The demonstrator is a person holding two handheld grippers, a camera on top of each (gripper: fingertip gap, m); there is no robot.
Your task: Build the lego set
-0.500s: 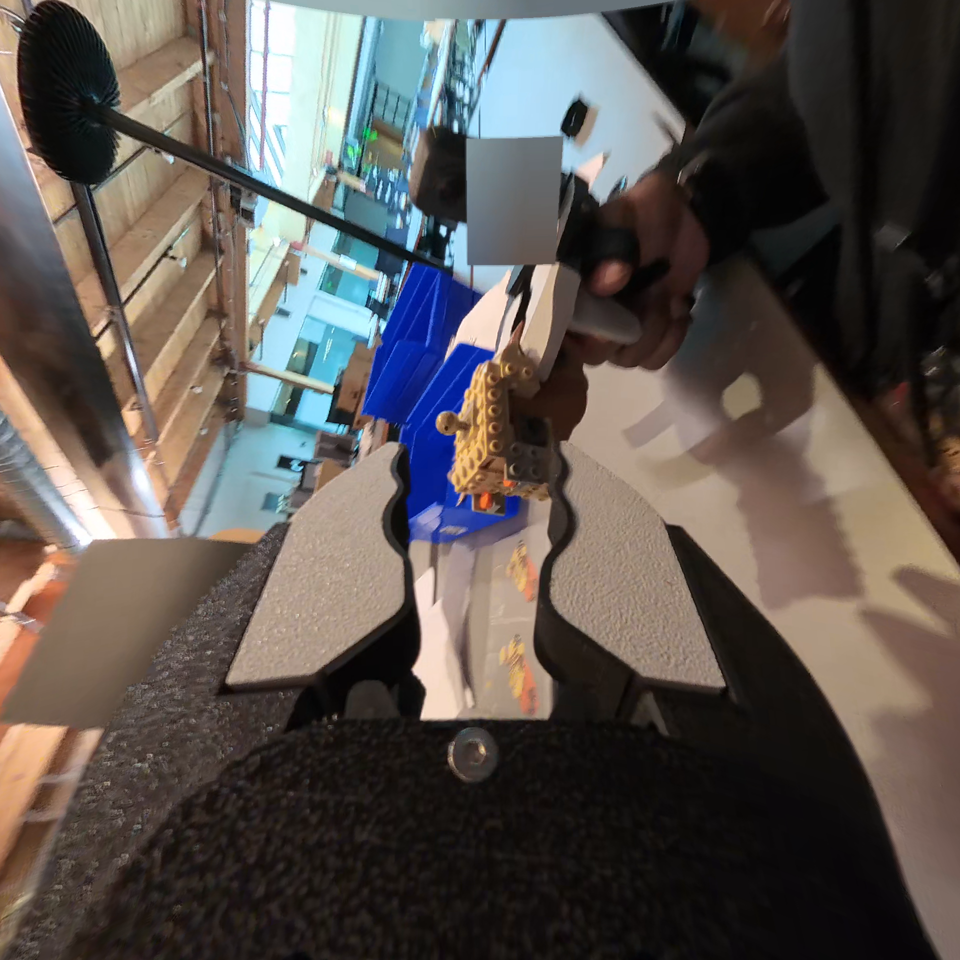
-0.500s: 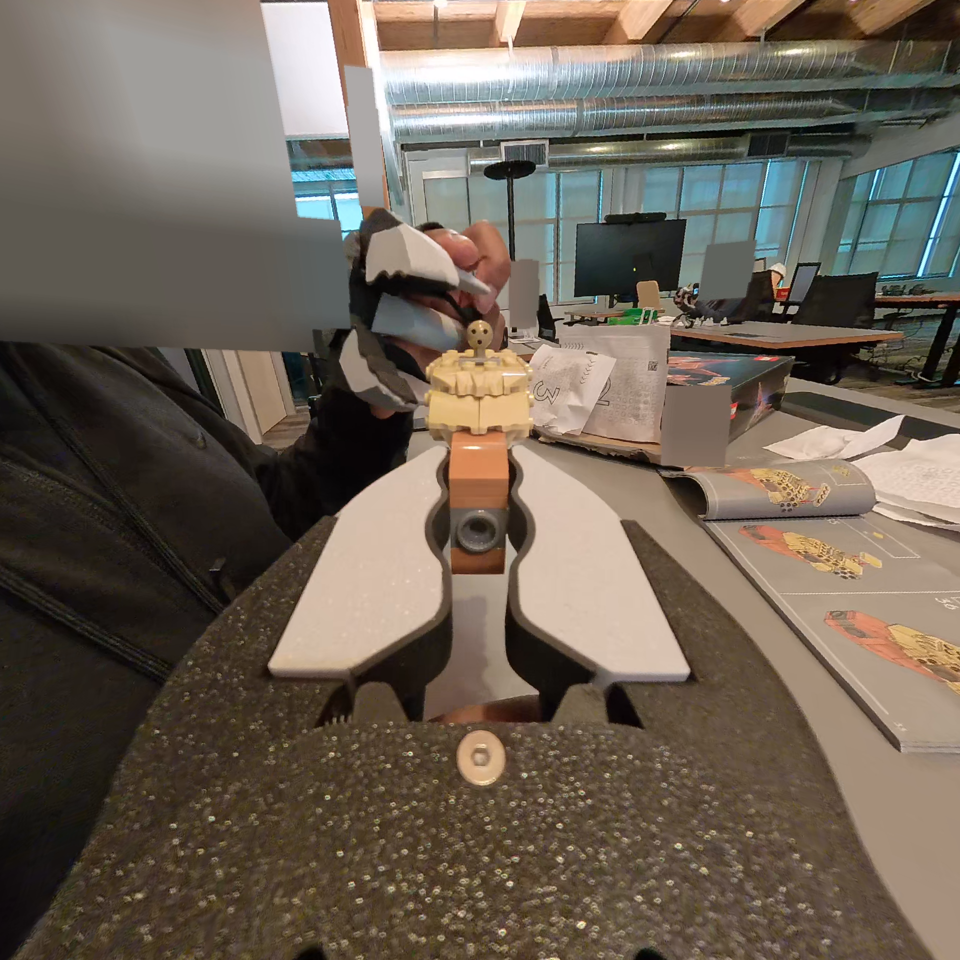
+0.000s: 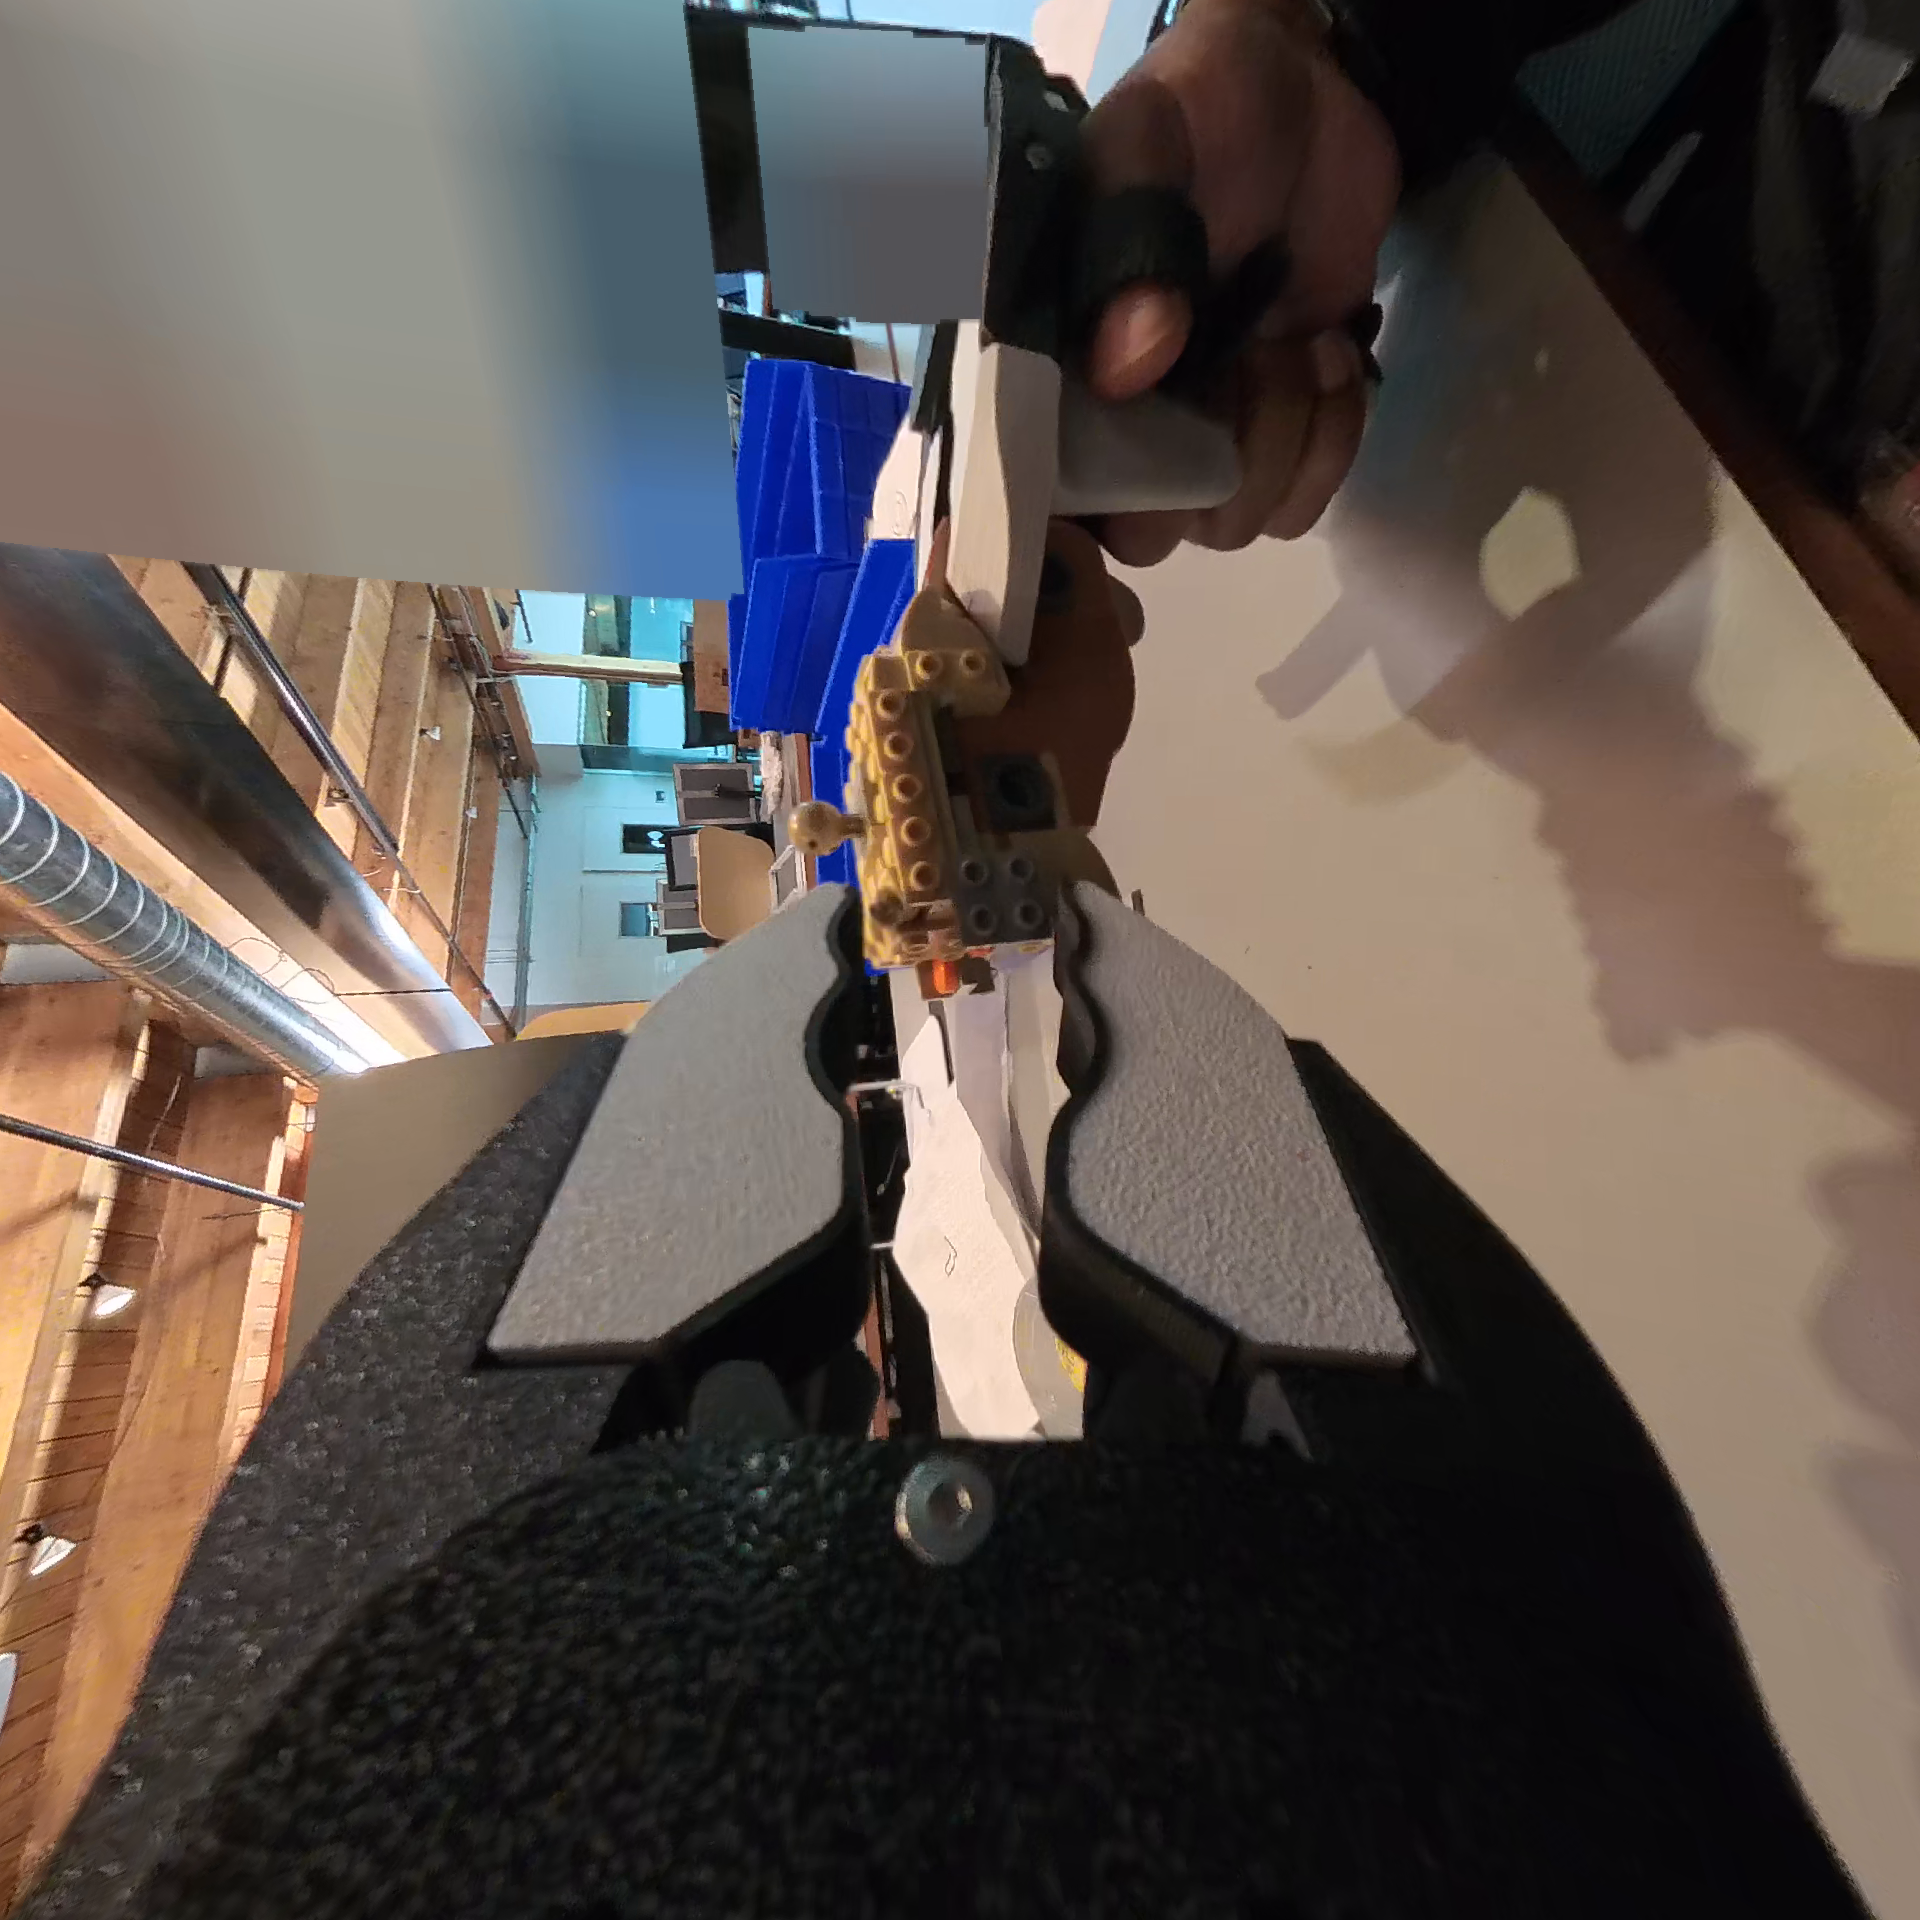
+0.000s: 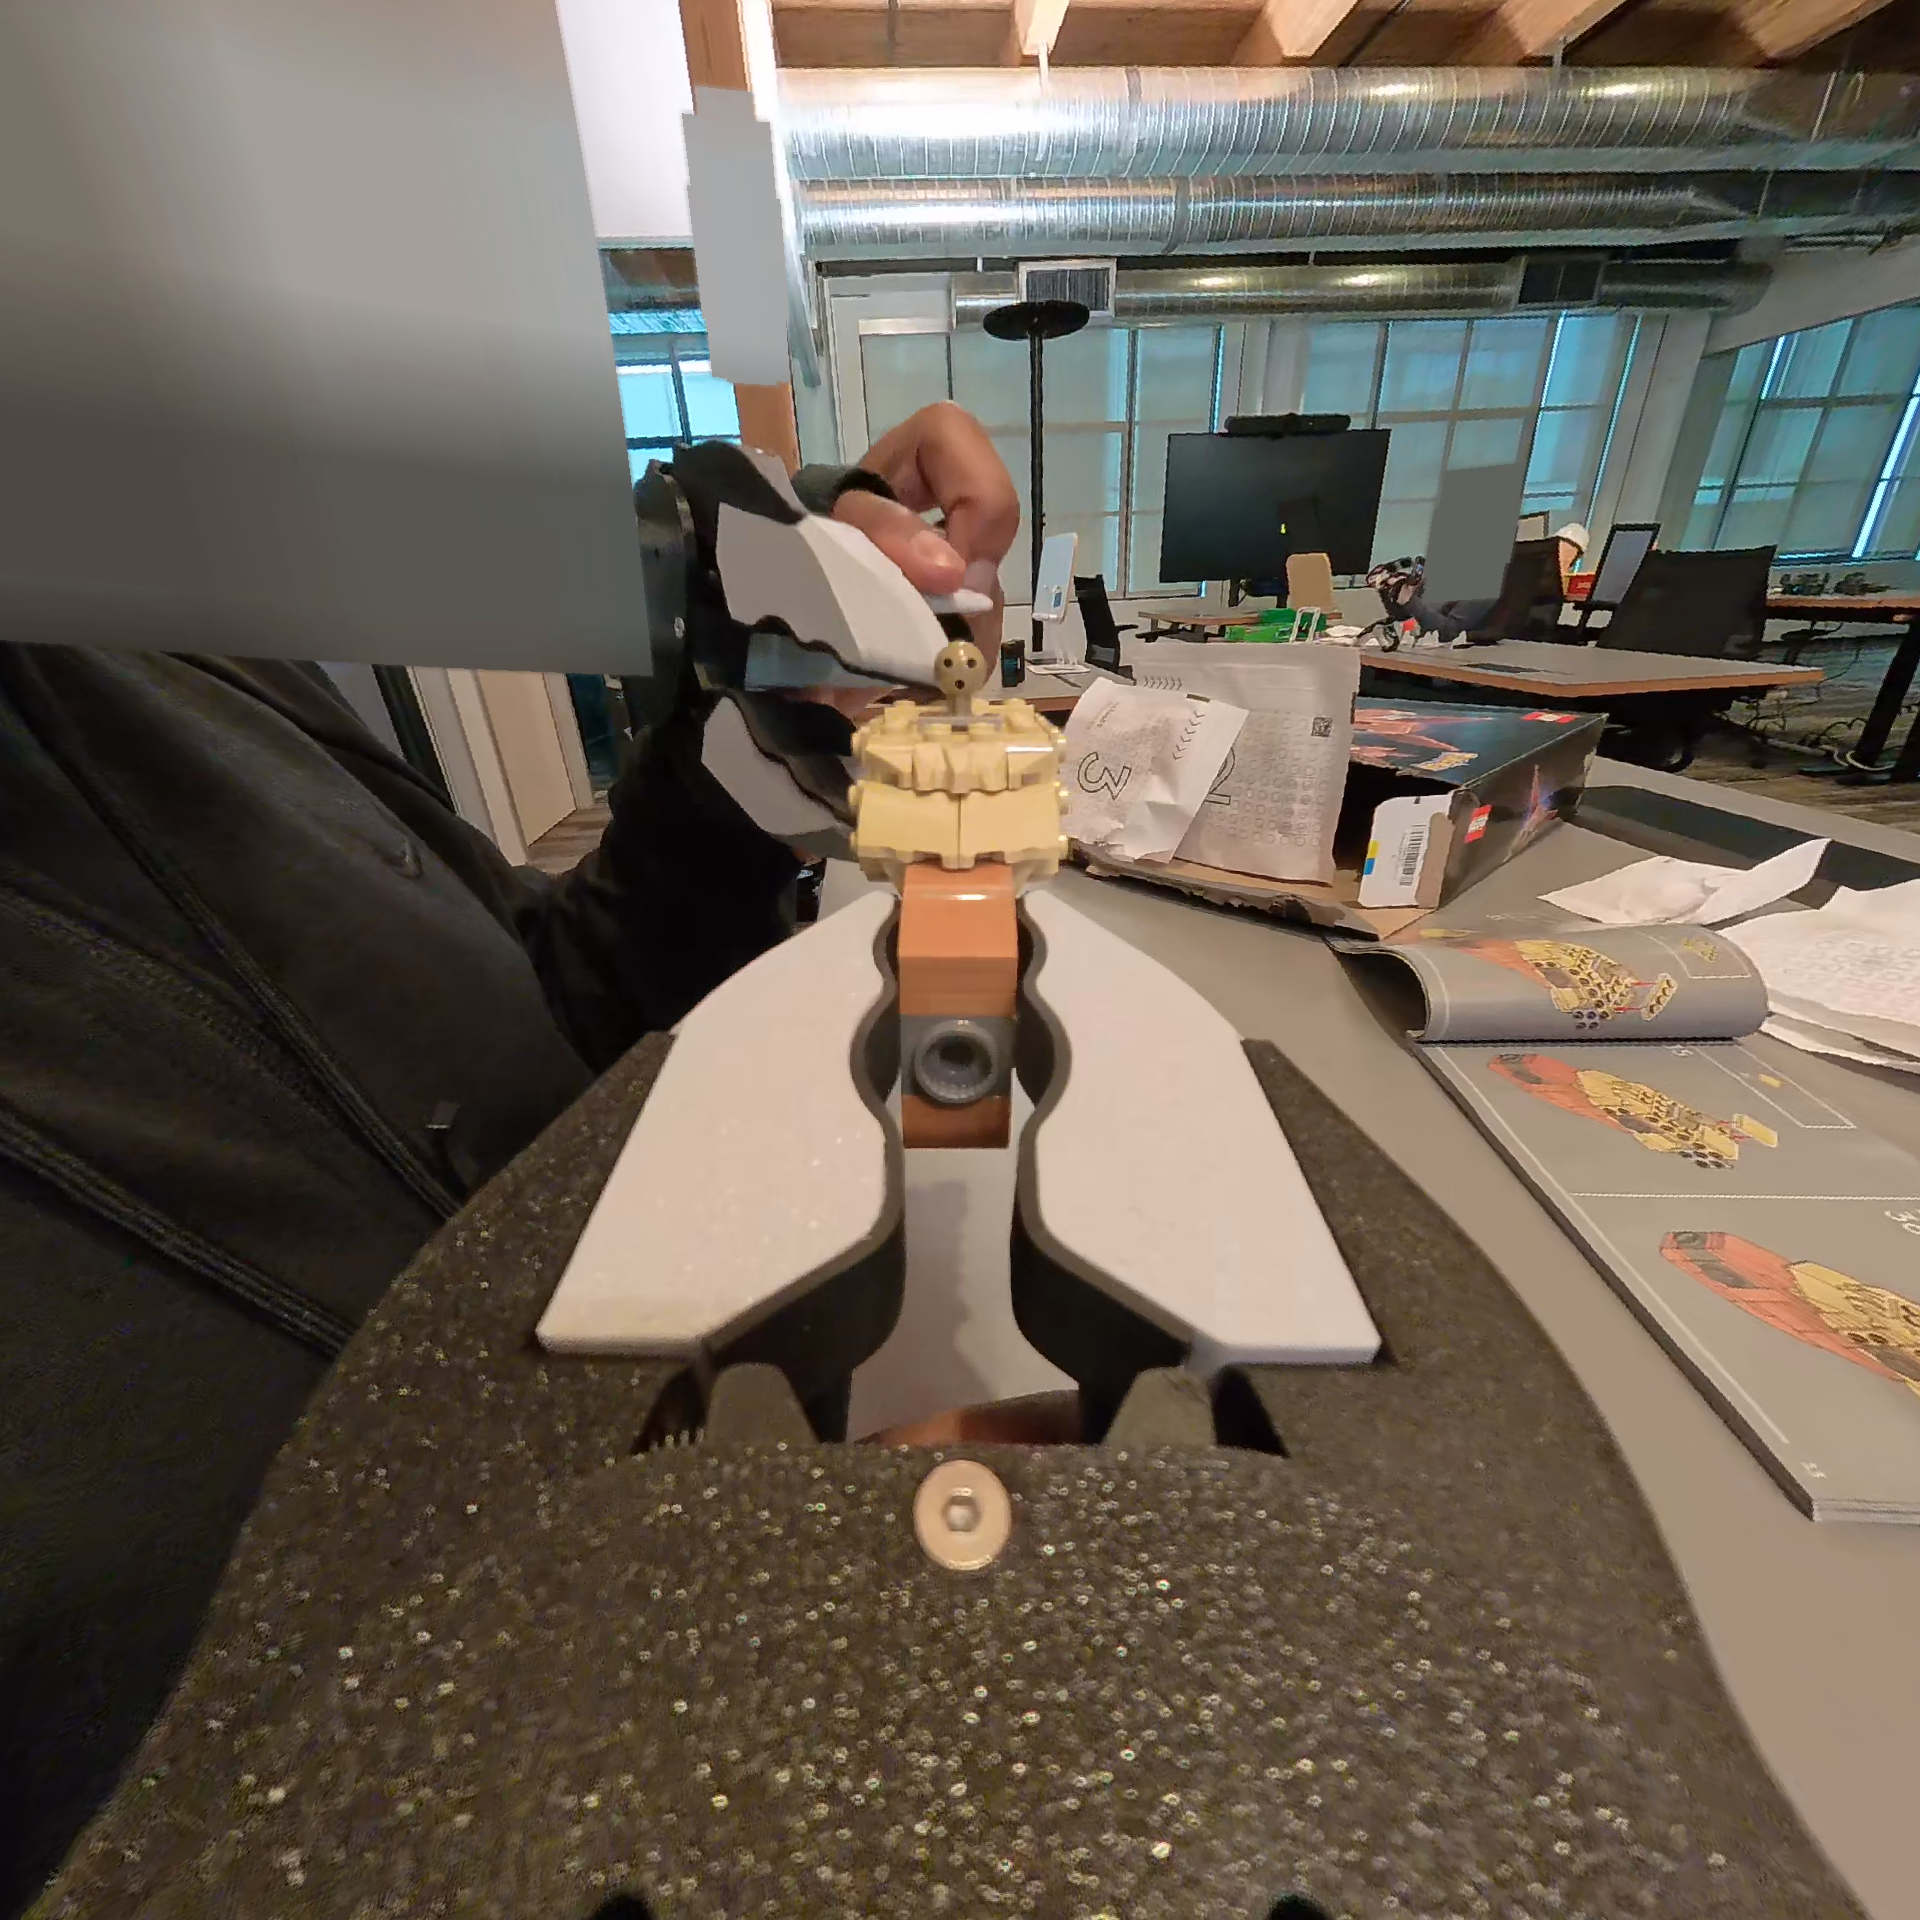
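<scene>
We see a tan lego model [image 4: 958, 800] on a brown and dark grey base, light grey fingers [image 4: 769, 1122] on black speckled foam, a grey table [image 4: 1662, 1558], blue bins [image 3: 810, 499], and a grey booklet [image 4: 1683, 1174] picturing orange and tan models.

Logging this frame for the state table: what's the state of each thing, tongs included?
Right tongs: shut on the lego model's brown stem.
Left tongs: open, jaws either side of the model's end, contact unclear.
Lego model: part built, held in the air.
Instruction booklet: lying open on the table.
Set box: open, paper bags at its mouth.
</scene>
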